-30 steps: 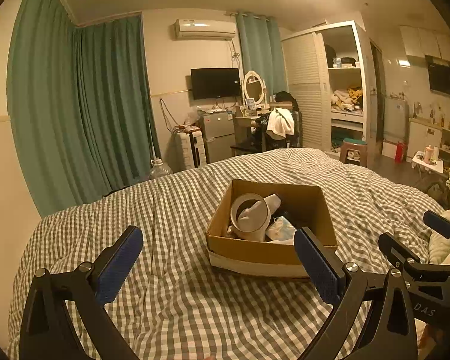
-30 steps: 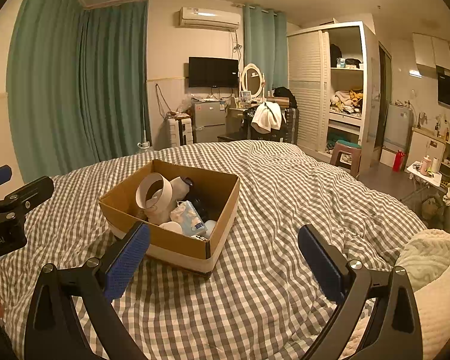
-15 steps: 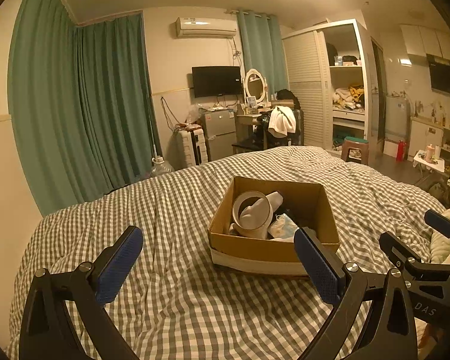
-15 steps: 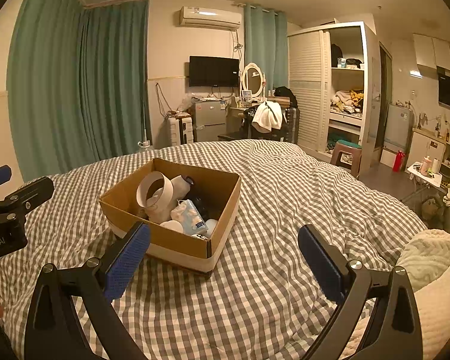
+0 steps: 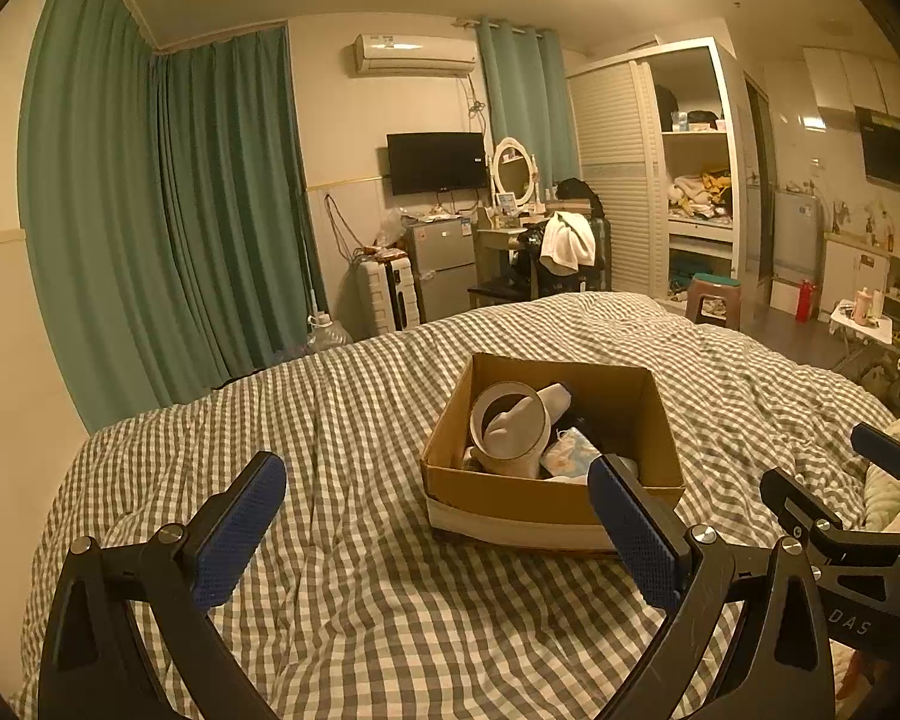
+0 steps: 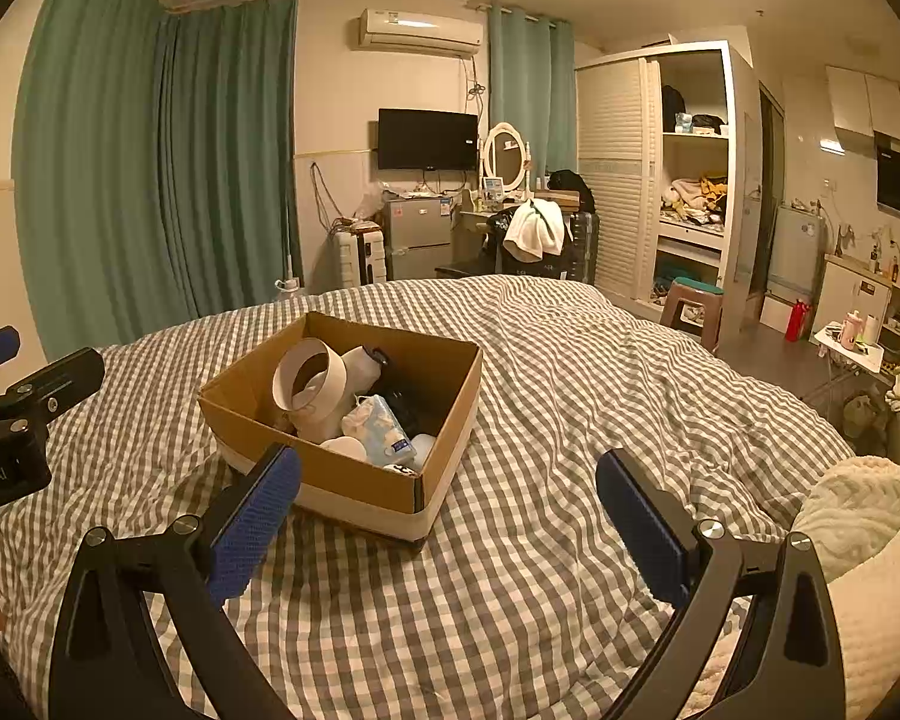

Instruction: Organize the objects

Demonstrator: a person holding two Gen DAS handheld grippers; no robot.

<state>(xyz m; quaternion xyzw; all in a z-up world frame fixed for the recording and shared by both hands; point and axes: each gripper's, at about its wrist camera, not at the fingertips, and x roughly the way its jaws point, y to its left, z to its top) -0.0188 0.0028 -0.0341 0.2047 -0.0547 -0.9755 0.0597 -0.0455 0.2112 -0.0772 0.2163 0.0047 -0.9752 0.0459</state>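
A: Starting at our fingers: the left gripper [image 5: 435, 516] has both blue pads spread wide with nothing between them, and the right gripper [image 6: 447, 501] is spread just as wide, also carrying nothing.

B: Agreed. Both hang above the checked bed cover [image 6: 540, 570], touching nothing. From the left wrist view, the cardboard box [image 5: 546, 495] sits at about one o'clock, just beyond our right-hand finger; from the right wrist view it lies at about eleven o'clock, beyond the left-hand finger.

A: The box rests flat on the bed, open at the top. Inside, we see a white tape-like ring [image 6: 309, 381] leaning upright, a pale tissue packet [image 6: 378, 429] in front of it, some dark item towards the far corner, and small white round things near the front wall. What those are, we cannot tell.

B: We judge the ring to be light and stiff, so we could pinch through its rim. The packet looks soft and slippery; we would take it across its narrow sides, gently.

A: The box walls look thin and may flex, and the bedding beneath is soft, so pressing down could tip things.
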